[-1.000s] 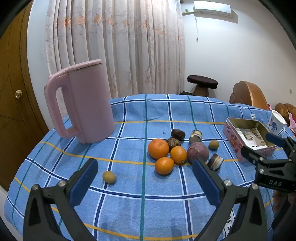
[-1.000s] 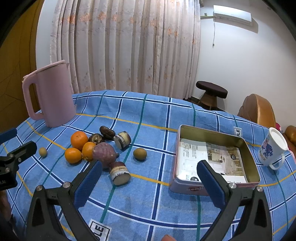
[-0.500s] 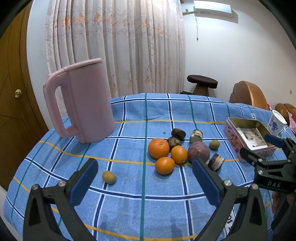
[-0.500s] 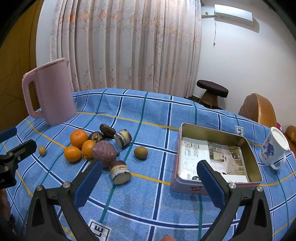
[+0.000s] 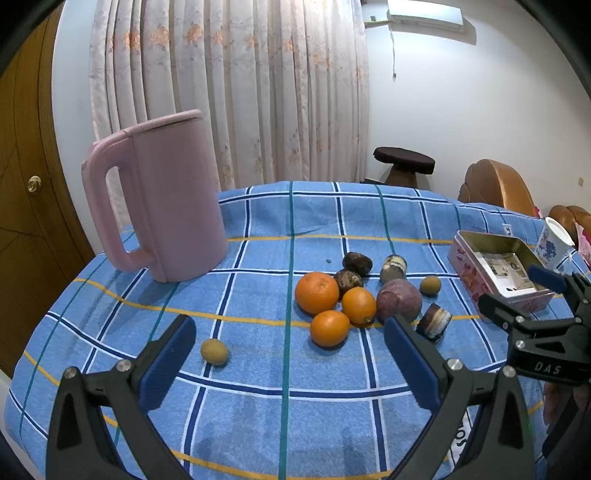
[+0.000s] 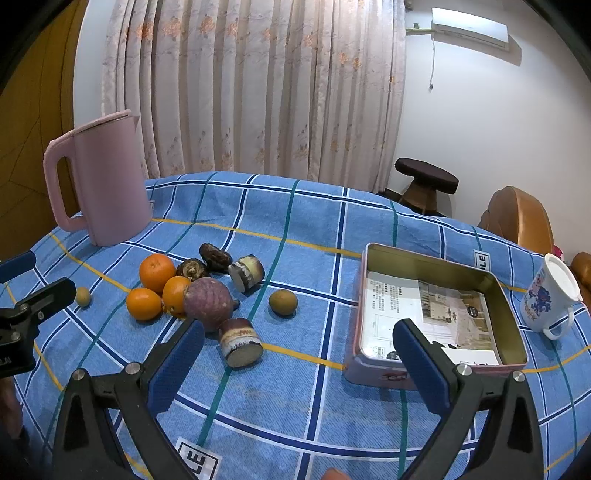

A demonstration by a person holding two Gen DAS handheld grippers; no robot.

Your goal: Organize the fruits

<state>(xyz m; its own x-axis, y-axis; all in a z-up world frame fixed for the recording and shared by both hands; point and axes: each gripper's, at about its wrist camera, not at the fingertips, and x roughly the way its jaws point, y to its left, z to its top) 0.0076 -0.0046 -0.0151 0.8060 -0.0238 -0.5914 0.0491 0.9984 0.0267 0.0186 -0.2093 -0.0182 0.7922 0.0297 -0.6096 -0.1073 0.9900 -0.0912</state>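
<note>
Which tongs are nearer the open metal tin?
Right. The right tongs hover just before the metal tin, one finger overlapping its near wall; the left tongs hang over the fruit side.

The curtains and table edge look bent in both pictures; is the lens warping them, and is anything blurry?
Left wrist view: fisheye bowing curves the curtain and tablecloth lines, corners go black, fruit stays sharp. Right wrist view: same bowing, glare on the air conditioner, soft shadows beneath the tin box.
</note>
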